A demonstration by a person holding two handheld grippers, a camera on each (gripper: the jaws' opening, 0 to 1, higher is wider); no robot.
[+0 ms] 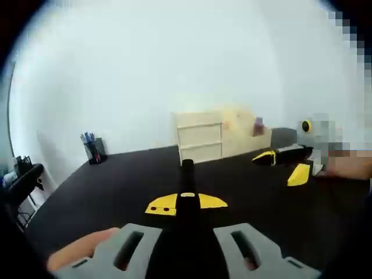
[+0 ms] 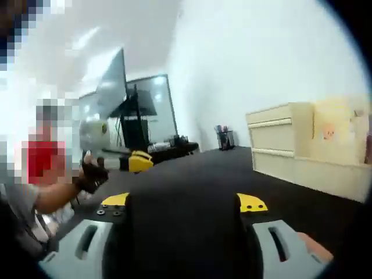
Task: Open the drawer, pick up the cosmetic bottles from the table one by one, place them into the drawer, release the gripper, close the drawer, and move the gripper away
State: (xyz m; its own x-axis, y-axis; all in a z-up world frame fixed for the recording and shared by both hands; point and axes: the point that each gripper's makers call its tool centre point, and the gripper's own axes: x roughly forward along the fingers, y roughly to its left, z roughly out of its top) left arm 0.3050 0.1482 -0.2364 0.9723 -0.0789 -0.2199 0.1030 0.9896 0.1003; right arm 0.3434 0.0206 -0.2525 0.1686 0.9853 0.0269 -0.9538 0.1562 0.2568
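Above the black tabletop (image 1: 116, 186), my left gripper (image 1: 186, 203) has its yellow-tipped jaws drawn together with nothing between them, a dark stem rising straight ahead. My right gripper (image 2: 184, 204) hovers over the same surface with its yellow pads spread wide apart and nothing in its grasp; seen from the left gripper view it sits off to the right, near the pale wooden drawer unit (image 1: 200, 137). The drawers look closed. A small pinkish cosmetic bottle (image 1: 258, 126) stands just beside the unit's beige side compartment. A black pen holder (image 1: 93, 149) sits well apart, at the far edge.
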